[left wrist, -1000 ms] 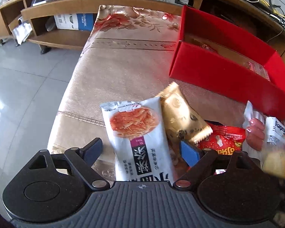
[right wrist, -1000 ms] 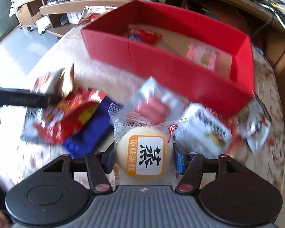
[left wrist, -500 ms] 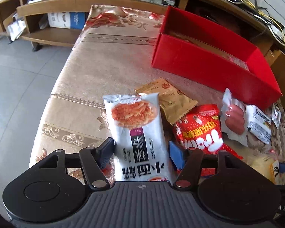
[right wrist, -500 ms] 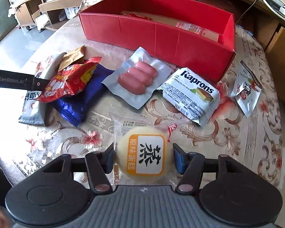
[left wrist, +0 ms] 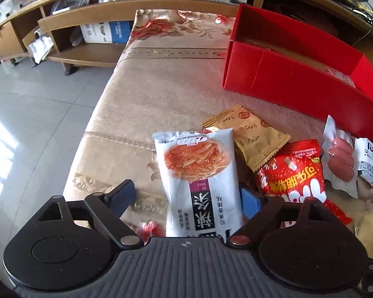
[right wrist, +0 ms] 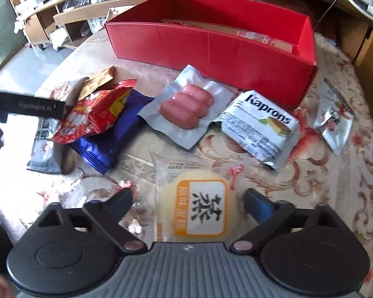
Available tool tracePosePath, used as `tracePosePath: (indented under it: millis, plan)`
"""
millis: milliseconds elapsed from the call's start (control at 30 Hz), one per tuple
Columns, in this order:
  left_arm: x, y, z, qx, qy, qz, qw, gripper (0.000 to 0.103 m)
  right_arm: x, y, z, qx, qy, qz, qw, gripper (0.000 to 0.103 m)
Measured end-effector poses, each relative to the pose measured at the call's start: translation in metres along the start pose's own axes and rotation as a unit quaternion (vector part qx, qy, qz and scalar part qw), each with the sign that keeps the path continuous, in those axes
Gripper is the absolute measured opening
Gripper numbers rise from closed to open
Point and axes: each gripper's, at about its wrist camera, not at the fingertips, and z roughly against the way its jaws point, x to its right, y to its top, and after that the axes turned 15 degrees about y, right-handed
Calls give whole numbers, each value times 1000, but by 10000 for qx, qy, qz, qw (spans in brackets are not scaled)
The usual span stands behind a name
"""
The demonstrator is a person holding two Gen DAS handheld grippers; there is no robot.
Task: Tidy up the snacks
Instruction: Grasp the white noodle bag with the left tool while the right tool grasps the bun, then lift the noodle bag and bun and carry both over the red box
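My left gripper (left wrist: 186, 196) is open around a white noodle-snack packet (left wrist: 199, 173) that lies on the table between its fingers. My right gripper (right wrist: 189, 203) is open around a round yellow cake in clear wrap (right wrist: 199, 206); the fingers stand apart from it. A red box (right wrist: 211, 42) stands at the back, also in the left wrist view (left wrist: 298, 74). Loose snacks lie before it: a gold packet (left wrist: 253, 136), a red bag (right wrist: 97, 114), a blue packet (right wrist: 112, 136), a sausage pack (right wrist: 186, 106) and a Kaprons wafer pack (right wrist: 258, 126).
A small silver sachet (right wrist: 335, 124) lies at the right of the floral tablecloth (left wrist: 161, 79). Wooden shelves (left wrist: 62, 37) with boxes and cables stand behind the table. Tiled floor (left wrist: 24, 124) lies off the table's left edge.
Both grippers opened: the left one let go of the white noodle packet, the right one let go of the yellow cake. Both packets now rest on the table between the spread fingers.
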Motion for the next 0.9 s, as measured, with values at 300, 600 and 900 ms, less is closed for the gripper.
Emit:
tracePosePath:
  millis: [300, 600, 900]
  plan:
    - [-4, -12, 14, 55, -149, 42, 9999, 60, -3, -5, 6, 52, -365, 234, 9990, 74]
    - [3, -28, 25, 96, -413, -181, 9989, 58, 11, -18, 25, 75, -309, -18, 9995, 63]
    - [1, -25, 26, 79, -577, -120, 9982, 55, 19, -18, 35, 227, -296, -185, 9991, 63]
